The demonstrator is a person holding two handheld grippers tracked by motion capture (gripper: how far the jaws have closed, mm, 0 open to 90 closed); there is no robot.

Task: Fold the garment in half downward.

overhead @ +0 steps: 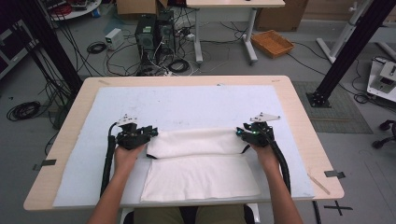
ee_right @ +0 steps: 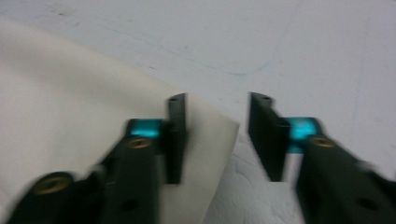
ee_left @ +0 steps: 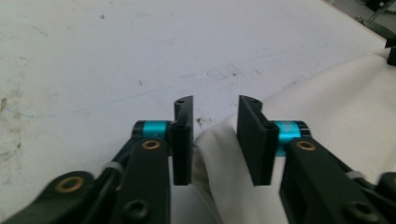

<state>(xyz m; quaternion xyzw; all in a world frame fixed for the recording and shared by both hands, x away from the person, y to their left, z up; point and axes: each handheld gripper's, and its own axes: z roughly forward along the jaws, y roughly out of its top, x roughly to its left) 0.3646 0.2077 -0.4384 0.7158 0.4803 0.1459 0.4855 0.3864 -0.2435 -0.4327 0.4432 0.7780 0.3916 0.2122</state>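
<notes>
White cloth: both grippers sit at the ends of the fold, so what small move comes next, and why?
Probably draw both grippers back off the white cloth. The left gripper and right gripper stand open, pads not pressing, and the fold already lies flat.

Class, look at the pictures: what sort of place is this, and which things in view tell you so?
Probably a robotics lab or workshop. Computer towers stand on the floor among loose cables, black frame posts flank the table, and a person folds a white cloth with handheld grippers.

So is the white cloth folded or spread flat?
Folded. The white cloth has its far part doubled toward the person, its edge lying across the middle, on the pale mat.
</notes>
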